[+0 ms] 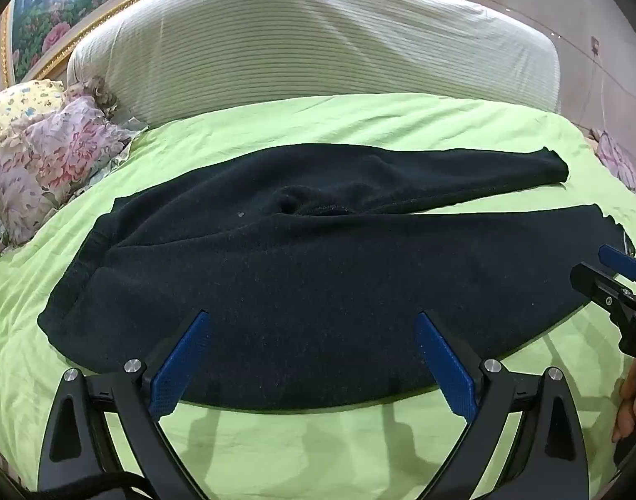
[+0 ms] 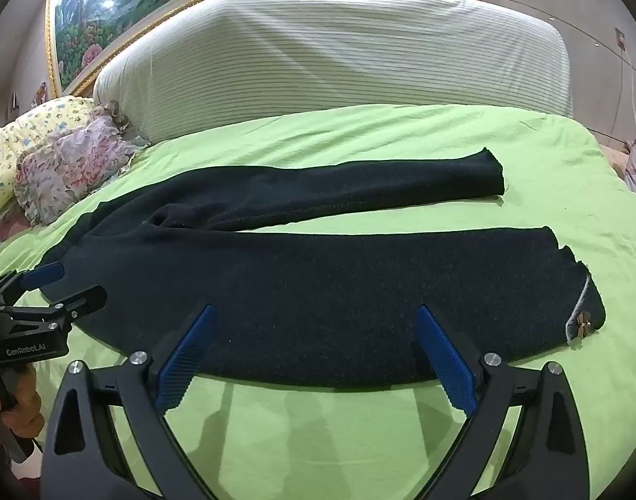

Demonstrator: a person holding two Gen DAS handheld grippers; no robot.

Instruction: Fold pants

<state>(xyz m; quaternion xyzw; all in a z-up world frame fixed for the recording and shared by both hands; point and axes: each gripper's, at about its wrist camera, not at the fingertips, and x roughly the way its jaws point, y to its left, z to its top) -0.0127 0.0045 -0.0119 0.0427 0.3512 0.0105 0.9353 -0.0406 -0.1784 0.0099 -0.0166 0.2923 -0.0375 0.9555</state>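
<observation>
Pants [image 1: 301, 291] lie flat on the bed's green sheet [image 1: 301, 450], waistband to the left, two legs running right, slightly splayed with a strip of sheet showing between them. Dark knit or fleece by the look: soft, limp, light, probably grippy on the sheet, so it should drag and bunch rather than slide. Best holds look like the near leg's hem [image 2: 580, 291] for the right gripper [image 2: 318, 354] and the waistband's near corner [image 1: 63, 304] for the left gripper [image 1: 313, 366]; pinch both layers. Fingers on both stand wide open, nothing between them, hovering over the near edge of the pants. Floral pillows [image 1: 47, 166] sit far left, striped headboard [image 1: 309, 41] behind; both well apart from the pants, nothing blocking.
</observation>
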